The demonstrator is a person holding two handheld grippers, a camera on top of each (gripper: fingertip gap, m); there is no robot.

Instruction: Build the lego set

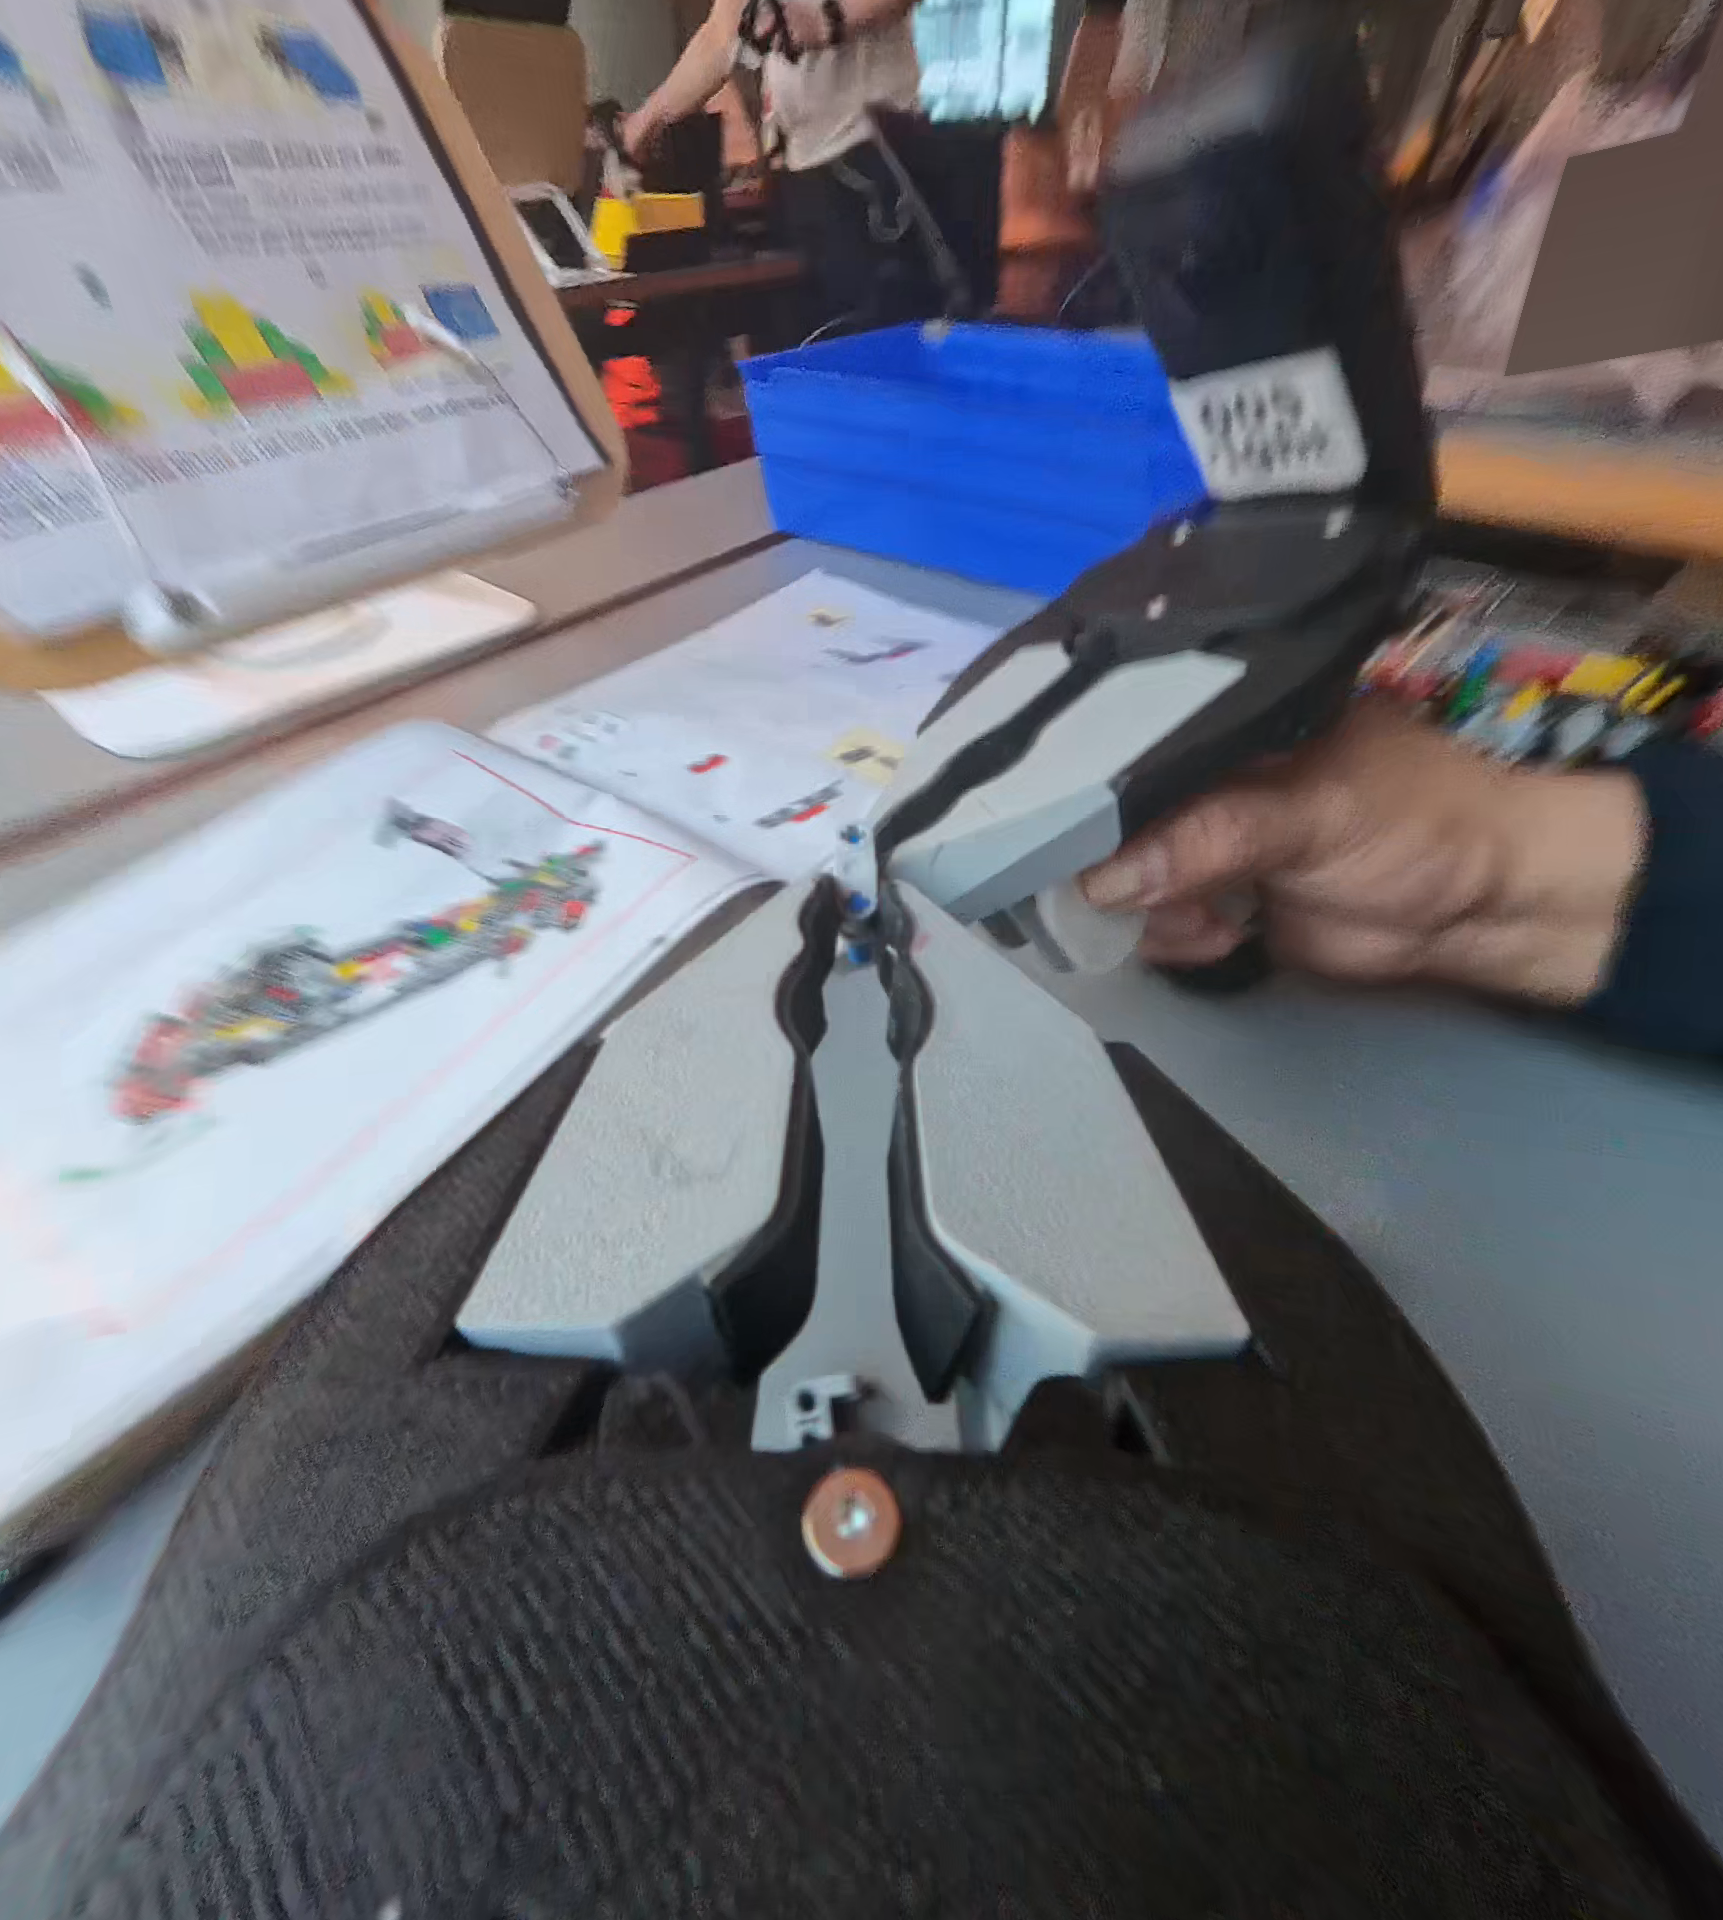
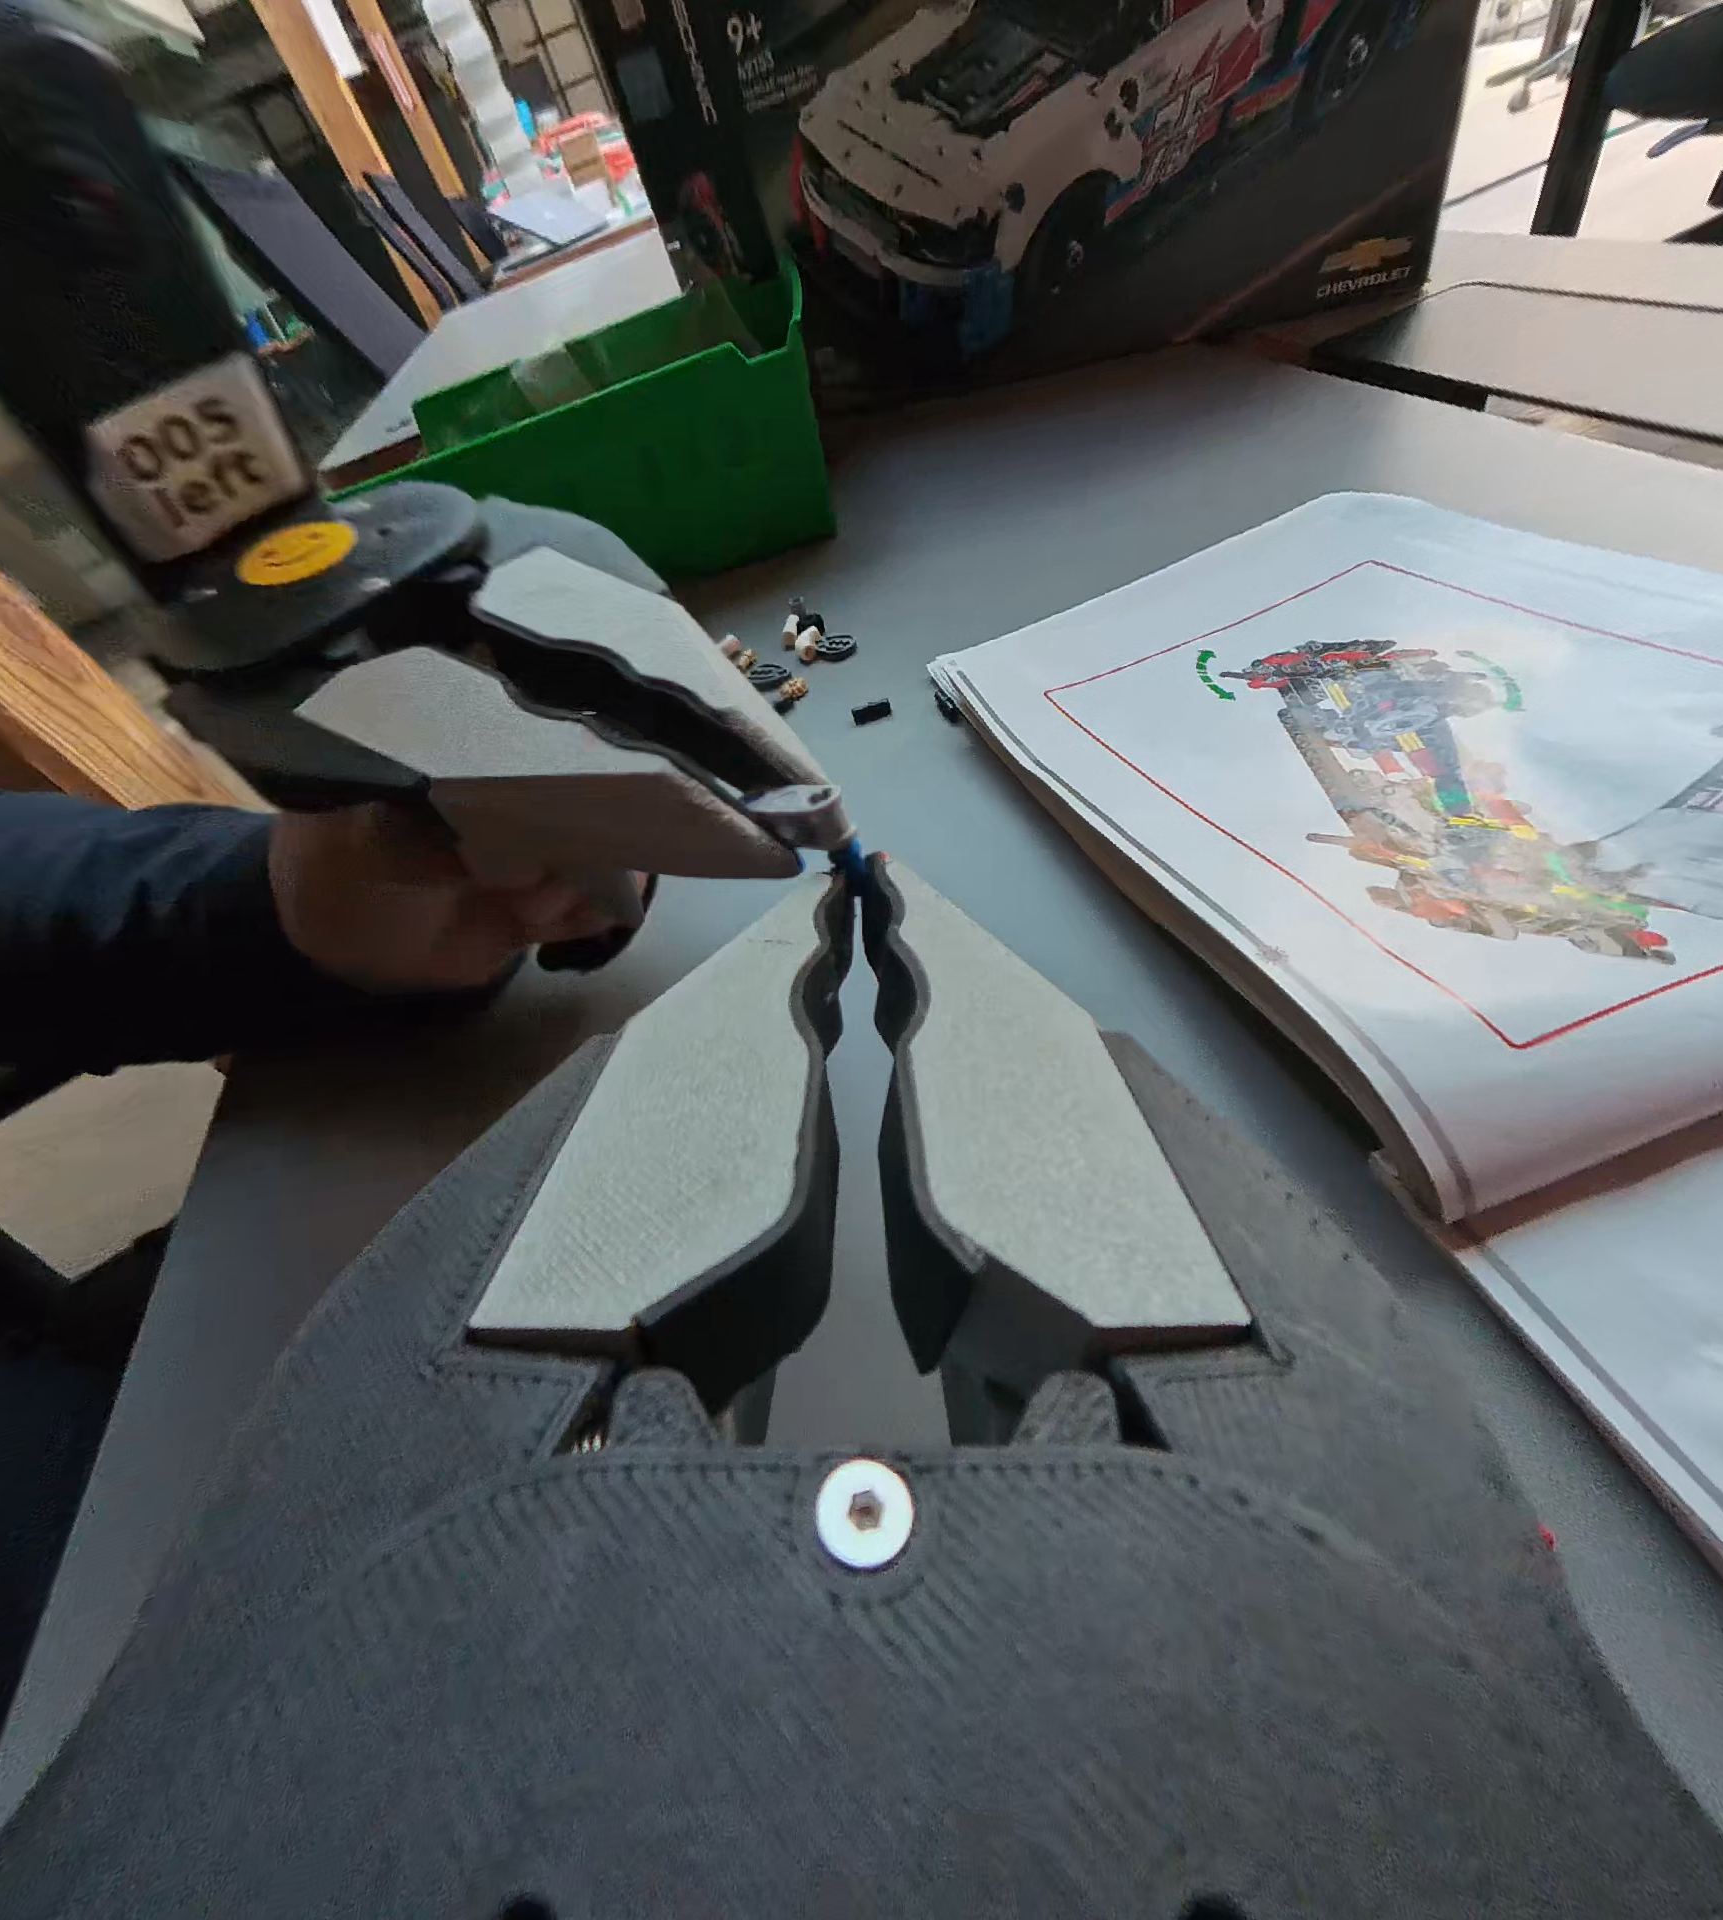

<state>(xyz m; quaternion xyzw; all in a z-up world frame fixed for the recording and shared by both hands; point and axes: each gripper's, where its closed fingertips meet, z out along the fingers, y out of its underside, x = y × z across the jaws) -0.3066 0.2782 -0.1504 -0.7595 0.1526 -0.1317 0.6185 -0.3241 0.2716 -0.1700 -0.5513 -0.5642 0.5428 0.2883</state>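
A small light-grey piece (image 2: 797, 812) with blue pins is clamped at the tips of the left tongs (image 2: 803, 831). One blue pin (image 2: 852, 864) sticking out of it is pinched between the tips of the right tongs (image 2: 859, 891), which are clenched on it. The two pairs of tongs thus meet tip to tip just above the bench (image 2: 992, 540), joined through the piece. The pin appears seated in the grey piece; how deeply cannot be told.

Beyond the left tongs, a few small black and tan parts (image 2: 803, 649) lie loose on the bench, and behind them stands a green bin (image 2: 649, 457), with a printed carton (image 2: 1096, 156) beside it. To the right of the right tongs an open instruction booklet (image 2: 1408, 831) is spread. A blue bin (image 1: 961, 447) is seen behind the right tongs. Nothing lies between the tongs' tips and the bench beneath them.
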